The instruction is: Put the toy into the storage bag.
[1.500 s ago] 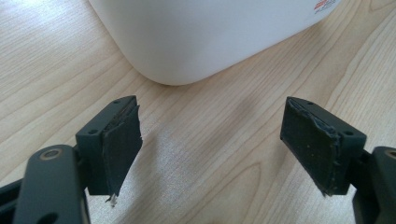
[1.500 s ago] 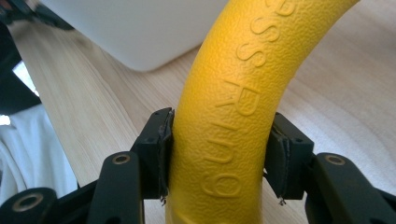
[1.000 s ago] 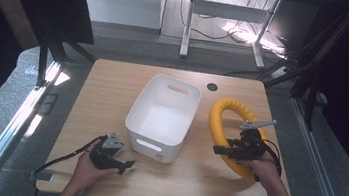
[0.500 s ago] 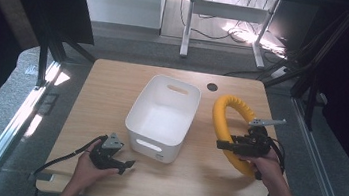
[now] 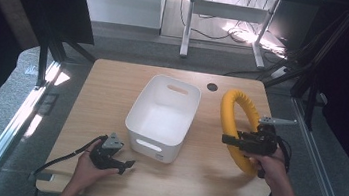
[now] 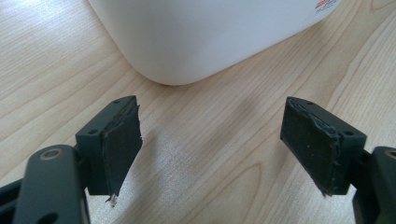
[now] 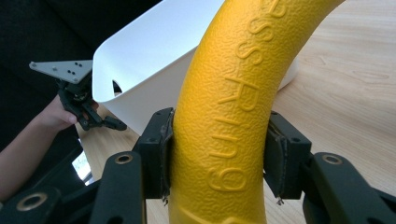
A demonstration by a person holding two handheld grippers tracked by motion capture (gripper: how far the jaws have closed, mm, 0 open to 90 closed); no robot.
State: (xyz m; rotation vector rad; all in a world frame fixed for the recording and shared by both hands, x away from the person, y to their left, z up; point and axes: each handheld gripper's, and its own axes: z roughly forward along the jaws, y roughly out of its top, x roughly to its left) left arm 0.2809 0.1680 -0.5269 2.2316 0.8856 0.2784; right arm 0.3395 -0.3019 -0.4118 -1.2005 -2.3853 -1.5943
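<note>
A yellow foam ring [image 5: 226,115] with raised lettering is tilted up on edge at the right of the wooden table [image 5: 108,90]. My right gripper [image 5: 230,140] is shut on its near arc. Up close, the two black pads squeeze the yellow ring [image 7: 243,70] from both sides, with my right gripper [image 7: 219,140] around it. A white plastic bin [image 5: 160,114] sits empty in the middle of the table. My left gripper [image 5: 124,165] rests low near the front left, by the bin's near corner. Its jaws stand open over bare wood in the left gripper view [image 6: 212,135].
The bin's rounded corner [image 6: 201,32] lies just ahead of the left jaws. A dark round hole [image 5: 212,87] sits in the table's far edge. Dark frame legs and cables stand beyond the table. In the right gripper view the bin [image 7: 149,56] lies behind the ring, the left gripper [image 7: 100,122] beyond it.
The yellow ring has tipped up more on edge in the right gripper, so its outline looks narrower. The left hand has stayed where it was.
</note>
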